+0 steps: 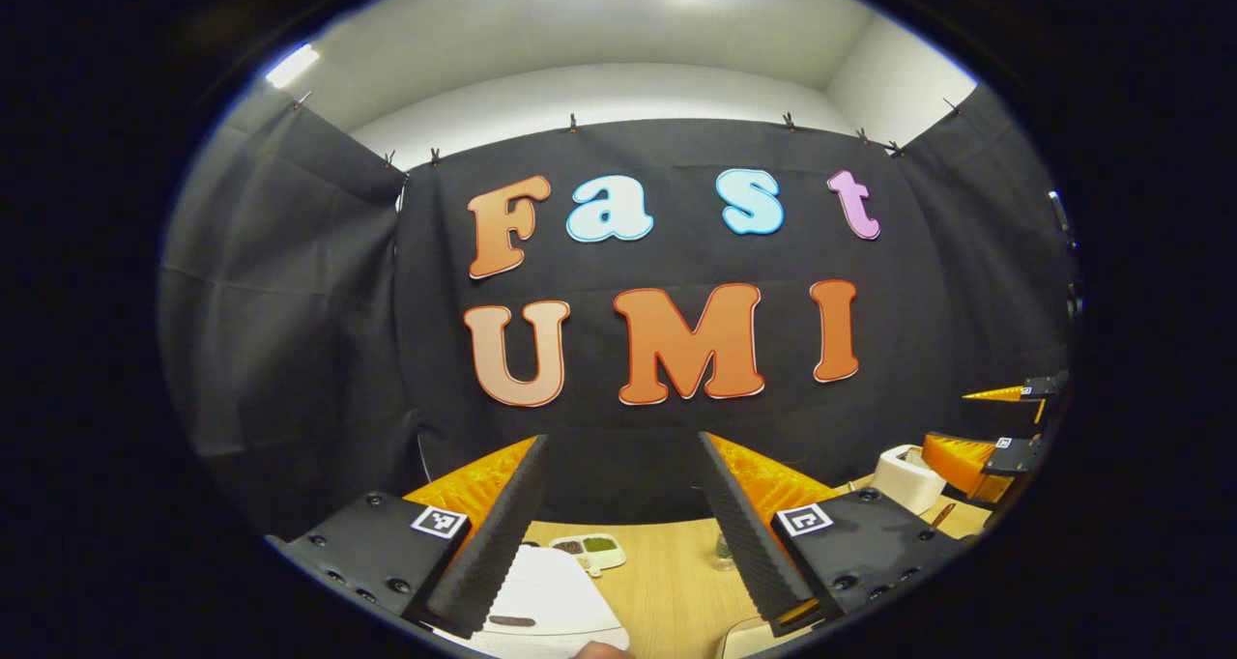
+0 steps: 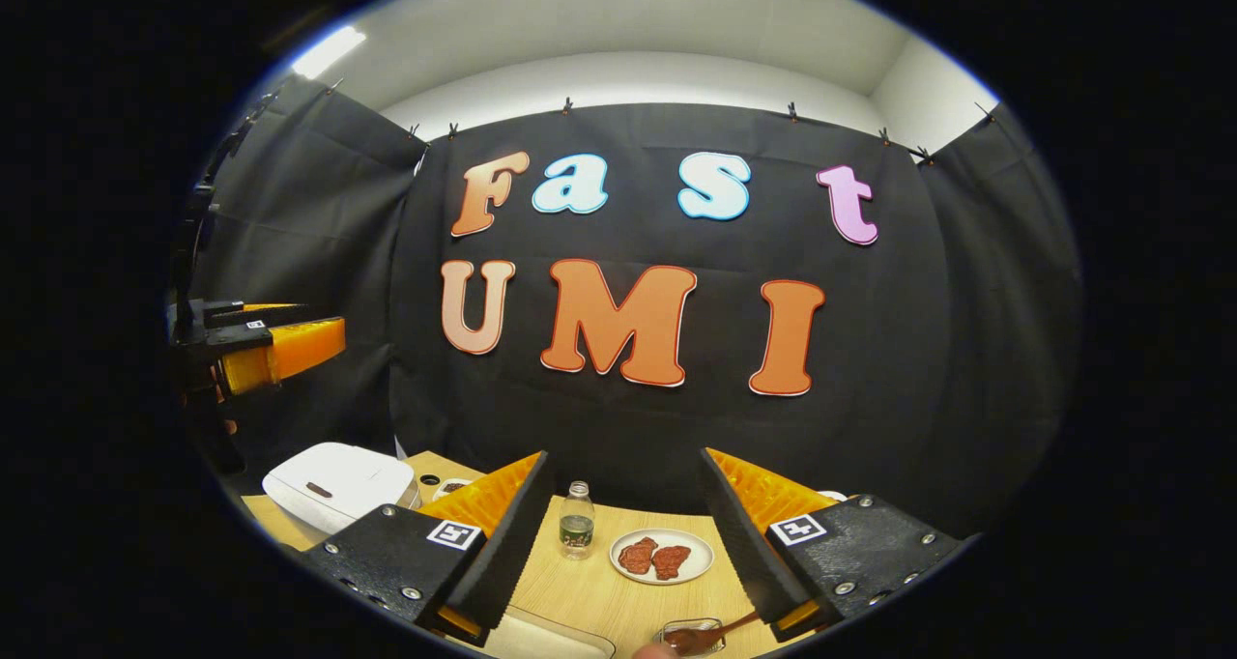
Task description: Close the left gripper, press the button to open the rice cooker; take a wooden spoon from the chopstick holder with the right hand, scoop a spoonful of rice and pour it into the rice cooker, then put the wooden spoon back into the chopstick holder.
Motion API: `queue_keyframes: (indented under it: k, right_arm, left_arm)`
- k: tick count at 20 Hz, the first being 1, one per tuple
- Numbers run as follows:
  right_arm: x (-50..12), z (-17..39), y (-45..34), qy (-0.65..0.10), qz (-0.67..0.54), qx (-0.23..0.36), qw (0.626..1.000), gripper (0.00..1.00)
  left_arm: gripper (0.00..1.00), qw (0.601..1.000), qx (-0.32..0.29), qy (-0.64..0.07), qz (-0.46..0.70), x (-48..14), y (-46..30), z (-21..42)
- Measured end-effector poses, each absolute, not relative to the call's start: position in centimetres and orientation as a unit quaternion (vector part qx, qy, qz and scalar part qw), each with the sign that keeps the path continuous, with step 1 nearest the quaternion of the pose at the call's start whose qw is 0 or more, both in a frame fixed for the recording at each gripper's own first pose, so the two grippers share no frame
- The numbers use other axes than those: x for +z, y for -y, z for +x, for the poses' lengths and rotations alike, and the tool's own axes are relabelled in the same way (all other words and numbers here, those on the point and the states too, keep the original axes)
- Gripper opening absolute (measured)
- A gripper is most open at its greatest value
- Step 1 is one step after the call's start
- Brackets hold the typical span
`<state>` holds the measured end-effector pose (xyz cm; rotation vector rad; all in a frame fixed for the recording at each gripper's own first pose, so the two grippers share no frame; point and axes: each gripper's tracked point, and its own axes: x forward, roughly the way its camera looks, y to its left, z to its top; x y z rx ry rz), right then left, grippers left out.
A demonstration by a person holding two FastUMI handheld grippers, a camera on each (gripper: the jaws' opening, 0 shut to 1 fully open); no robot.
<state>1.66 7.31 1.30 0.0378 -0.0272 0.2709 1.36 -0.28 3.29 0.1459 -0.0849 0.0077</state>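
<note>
A white, rounded-rectangular rice cooker point(image 2: 333, 485) with its lid shut sits on the left part of a light wooden table point(image 2: 618, 591) in the right gripper view; in the left gripper view it lies low between that gripper's fingers. The left gripper point(image 1: 618, 533) is spread wide, holding nothing. The right gripper point(image 2: 623, 543) is also spread wide and empty. Between its 2 fingers stand a small clear bottle point(image 2: 577, 531) and a white round plate with 2 reddish pieces point(image 2: 662, 556). A brown wooden spoon point(image 2: 720, 632) rests near the lower edge.
</note>
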Motion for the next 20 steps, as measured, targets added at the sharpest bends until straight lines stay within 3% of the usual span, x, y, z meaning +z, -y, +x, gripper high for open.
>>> queue_keyframes:
  k: [6,7,8,20]
  right_arm:
    - [0.4,1.9,-7.4,0.004,0.019,0.135,0.991,0.93]
    - [0.4,2.0,-7.3,0.005,0.023,0.135,0.991,0.98]
    - [0.6,2.2,-7.3,0.006,0.025,0.135,0.991,0.93]
    - [1.6,5.6,-8.1,-0.001,0.034,0.147,0.988,0.93]
  left_arm:
    - [1.00,0.988,0.008,0.098,0.119,4.7,1.6,0.8]
    - [1.00,0.989,0.001,0.099,0.109,4.7,2.1,0.9]
    - [1.00,0.990,-0.003,0.101,0.099,4.9,2.3,1.0]
    - [0.98,0.992,-0.027,0.087,0.093,5.2,3.3,3.7]
